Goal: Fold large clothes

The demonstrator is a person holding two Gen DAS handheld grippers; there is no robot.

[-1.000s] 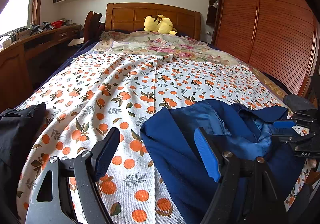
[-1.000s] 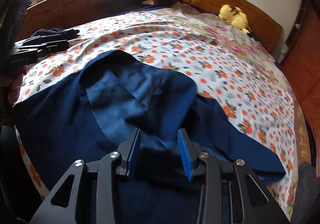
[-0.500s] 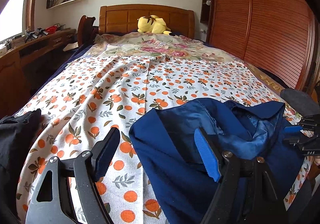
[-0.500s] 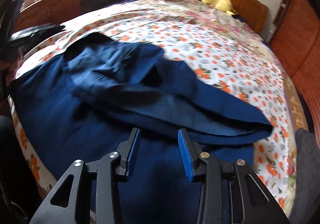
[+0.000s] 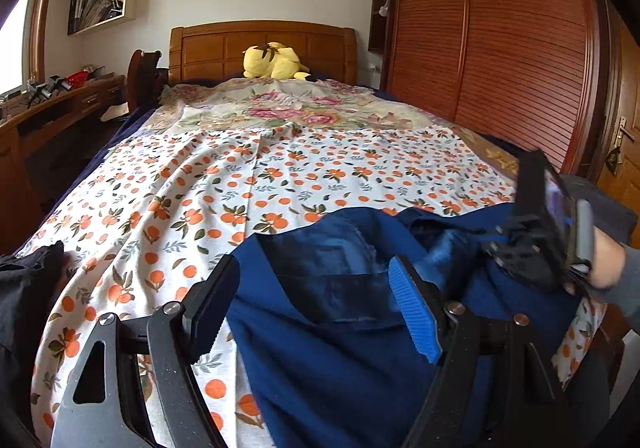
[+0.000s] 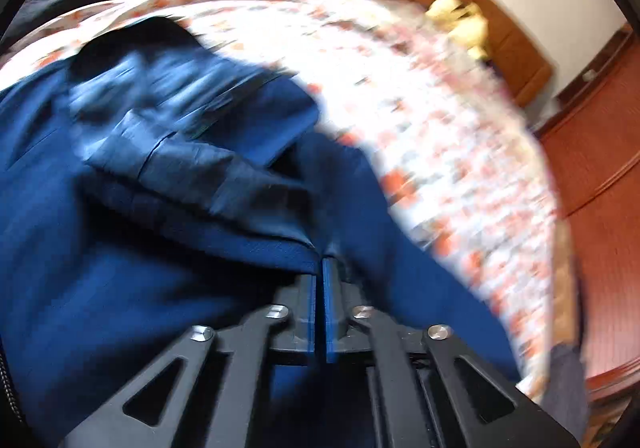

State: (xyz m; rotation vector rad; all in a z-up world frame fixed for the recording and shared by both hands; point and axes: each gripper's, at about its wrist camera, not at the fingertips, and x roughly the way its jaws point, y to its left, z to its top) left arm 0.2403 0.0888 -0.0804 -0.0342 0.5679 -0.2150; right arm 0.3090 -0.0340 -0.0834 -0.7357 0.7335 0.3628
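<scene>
The right gripper [image 6: 319,268], pads pressed together, pinches a fold of the matte navy garment [image 6: 120,288] crumpled on the orange-print bedsheet [image 5: 240,188]; the left gripper [image 5: 316,300] hangs spread above it, before a wooden headboard [image 5: 224,48]

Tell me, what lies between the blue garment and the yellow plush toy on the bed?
In the left wrist view, only bedding: the orange-print sheet, then a floral cover, between the garment and the toy.

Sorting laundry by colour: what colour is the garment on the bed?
Dark blue jacket, clearest in the left wrist view.
</scene>
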